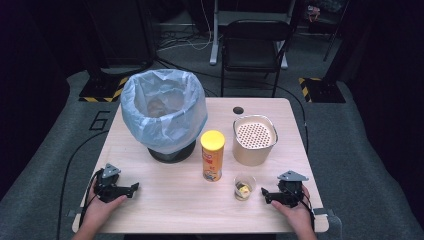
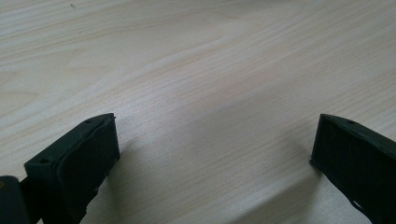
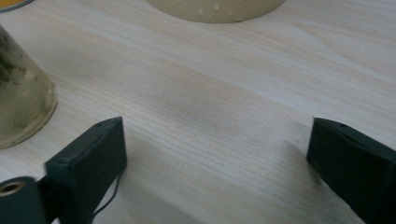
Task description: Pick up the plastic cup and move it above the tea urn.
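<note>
Left gripper: jaws apart, bare table between them. Right gripper: jaws apart, nothing between; cup just beside the jaw tips, apart from them

Pale wood-grain tabletop; a black bin lined with a translucent pale-blue bag; a yellow-lidded canister with orange-yellow printed sides; a beige container whose cream lid is dotted with holes; a clear cup holding yellow bits; each claw black, left and right
</note>
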`<state>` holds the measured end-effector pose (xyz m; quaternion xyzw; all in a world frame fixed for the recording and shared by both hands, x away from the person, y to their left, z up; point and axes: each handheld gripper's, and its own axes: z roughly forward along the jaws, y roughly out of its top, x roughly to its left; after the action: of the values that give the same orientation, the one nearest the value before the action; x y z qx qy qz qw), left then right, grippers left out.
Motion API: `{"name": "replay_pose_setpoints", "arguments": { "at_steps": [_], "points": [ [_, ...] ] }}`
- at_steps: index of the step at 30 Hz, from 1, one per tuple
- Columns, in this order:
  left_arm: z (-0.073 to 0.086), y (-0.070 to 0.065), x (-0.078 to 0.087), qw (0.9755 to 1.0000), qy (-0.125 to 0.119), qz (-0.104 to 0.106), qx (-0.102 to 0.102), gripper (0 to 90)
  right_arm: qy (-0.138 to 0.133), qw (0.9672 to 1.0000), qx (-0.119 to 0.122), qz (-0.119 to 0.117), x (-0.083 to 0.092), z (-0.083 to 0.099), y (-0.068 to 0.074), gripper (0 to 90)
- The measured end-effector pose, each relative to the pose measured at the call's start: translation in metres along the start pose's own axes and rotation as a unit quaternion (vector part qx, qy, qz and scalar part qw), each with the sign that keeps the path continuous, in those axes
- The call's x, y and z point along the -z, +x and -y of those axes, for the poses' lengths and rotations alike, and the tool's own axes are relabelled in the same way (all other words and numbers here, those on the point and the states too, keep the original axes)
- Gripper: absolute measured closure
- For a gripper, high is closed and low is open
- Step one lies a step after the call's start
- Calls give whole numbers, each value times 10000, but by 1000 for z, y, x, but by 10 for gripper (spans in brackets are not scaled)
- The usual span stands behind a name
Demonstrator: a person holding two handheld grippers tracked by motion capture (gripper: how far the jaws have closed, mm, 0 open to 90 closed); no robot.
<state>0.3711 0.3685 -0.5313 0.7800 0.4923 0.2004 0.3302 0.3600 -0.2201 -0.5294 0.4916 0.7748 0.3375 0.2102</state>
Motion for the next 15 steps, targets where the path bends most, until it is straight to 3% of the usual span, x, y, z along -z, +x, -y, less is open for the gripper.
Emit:
{"name": "replay_pose_setpoints", "arguments": {
  "at_steps": [3,13,15],
  "points": [
    [0,0,0,10000,-11,-2,1,7,-87,9999,-106,76,1,1,-1,119],
    [0,-1,0,10000,-15,-12,24,7,-94,9999,-51,23,2,1,-1,147],
    [1,-1,-1,9999,-109,-47,31,7,-129,9999,-58,50,1,0,-1,152]
  ]
}}
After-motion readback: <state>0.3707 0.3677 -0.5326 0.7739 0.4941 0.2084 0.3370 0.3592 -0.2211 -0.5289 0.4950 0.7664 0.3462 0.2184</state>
